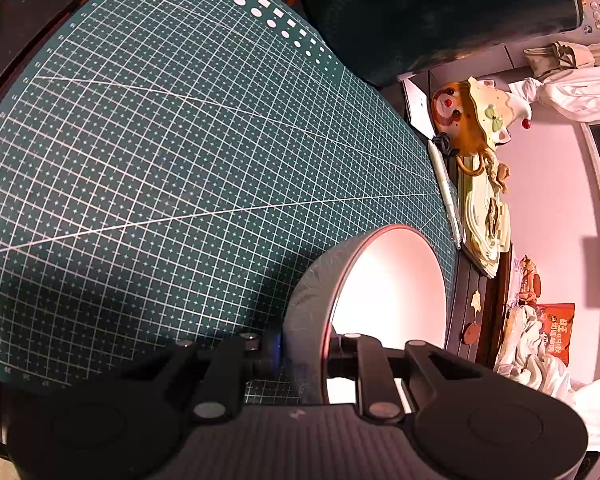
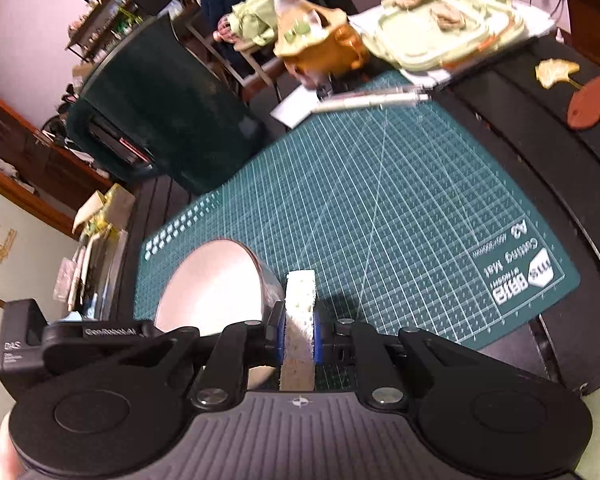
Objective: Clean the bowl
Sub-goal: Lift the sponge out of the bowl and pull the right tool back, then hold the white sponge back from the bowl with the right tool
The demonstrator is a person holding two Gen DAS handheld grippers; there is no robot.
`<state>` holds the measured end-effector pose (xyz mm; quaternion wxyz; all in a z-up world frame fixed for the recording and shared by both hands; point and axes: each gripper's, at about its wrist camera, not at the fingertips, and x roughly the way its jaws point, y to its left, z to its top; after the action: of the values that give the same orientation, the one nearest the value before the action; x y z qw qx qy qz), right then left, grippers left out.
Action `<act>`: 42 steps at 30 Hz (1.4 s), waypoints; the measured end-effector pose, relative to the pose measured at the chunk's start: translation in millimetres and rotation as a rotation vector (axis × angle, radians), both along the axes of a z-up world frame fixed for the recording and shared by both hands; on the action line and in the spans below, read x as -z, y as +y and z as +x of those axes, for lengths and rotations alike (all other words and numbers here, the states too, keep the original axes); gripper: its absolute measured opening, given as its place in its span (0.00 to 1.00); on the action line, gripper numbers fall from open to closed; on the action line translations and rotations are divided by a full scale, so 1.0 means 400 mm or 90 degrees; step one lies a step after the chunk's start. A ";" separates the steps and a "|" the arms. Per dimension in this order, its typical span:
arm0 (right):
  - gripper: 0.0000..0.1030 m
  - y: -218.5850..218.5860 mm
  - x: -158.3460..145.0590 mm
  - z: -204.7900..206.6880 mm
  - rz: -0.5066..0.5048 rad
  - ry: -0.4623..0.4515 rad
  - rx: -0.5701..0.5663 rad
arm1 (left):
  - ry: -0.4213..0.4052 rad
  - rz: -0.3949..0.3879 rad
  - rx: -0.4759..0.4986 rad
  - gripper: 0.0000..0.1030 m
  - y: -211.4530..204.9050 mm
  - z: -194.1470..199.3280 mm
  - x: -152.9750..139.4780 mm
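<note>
I have the green cutting mat (image 2: 380, 208) under everything; its corner at 4 o'clock reads "A3 Cutting Mat". My left gripper (image 1: 300, 354) pinches the wall of the bowl (image 1: 384, 288), tilted on edge at 5 o'clock. My right gripper (image 2: 299, 338) clamps a pale sponge (image 2: 300, 300) just beside the bowl. I judge wiping is still ahead. The other gripper's arm reads "GenRobot.AI" and "DAS".

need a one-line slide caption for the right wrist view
Right gripper clamps a sponge upright beside the tilted bowl above the green cutting mat.
</note>
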<state>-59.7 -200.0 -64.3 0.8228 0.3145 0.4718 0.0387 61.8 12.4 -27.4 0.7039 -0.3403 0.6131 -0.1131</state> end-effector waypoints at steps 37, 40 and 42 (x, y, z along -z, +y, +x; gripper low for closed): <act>0.20 -0.035 0.071 -0.001 0.009 0.013 -0.022 | 0.000 -0.004 0.001 0.18 0.026 -0.009 0.015; 0.26 -0.033 0.077 0.000 -0.003 0.024 -0.020 | 0.001 -0.005 0.000 0.18 0.033 -0.015 0.014; 0.29 -0.036 0.076 0.004 0.004 0.028 -0.036 | 0.001 -0.005 0.000 0.18 0.034 -0.013 0.017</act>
<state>-58.2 -214.3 -94.8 0.8098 0.3046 0.4982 0.0565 56.5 26.1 -34.3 0.7023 -0.3433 0.6130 -0.1153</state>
